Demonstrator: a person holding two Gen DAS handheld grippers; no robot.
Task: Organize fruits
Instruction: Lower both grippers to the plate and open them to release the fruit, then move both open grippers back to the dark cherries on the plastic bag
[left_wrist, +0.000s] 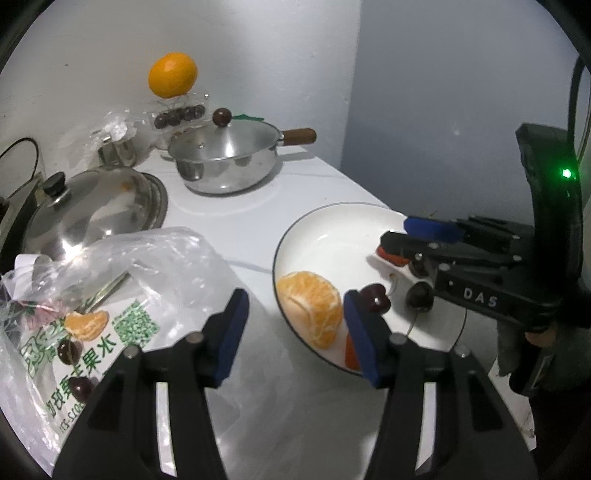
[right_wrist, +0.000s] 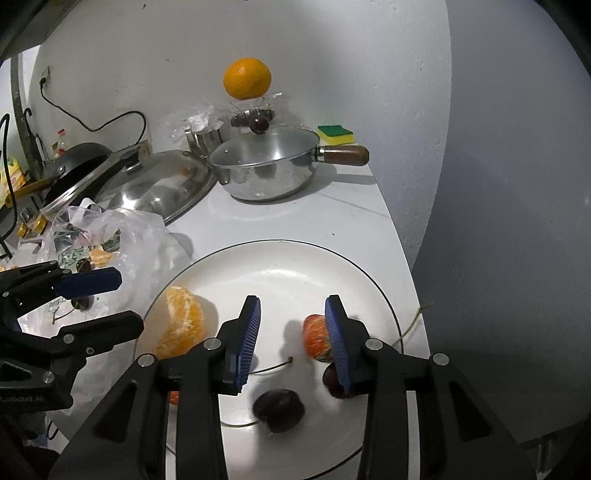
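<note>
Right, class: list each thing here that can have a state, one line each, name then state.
left gripper: open, empty
right gripper: open, empty, over the plate
saucepan: lid on
plate: holds peeled mandarin, cherries
plastic bag: open, mandarin segment and cherries on it
whole orange: unpeeled

A lidded steel pan (right_wrist: 269, 166), domed lid (right_wrist: 155, 184) and green-yellow sponge (right_wrist: 336, 133) sit behind
</note>
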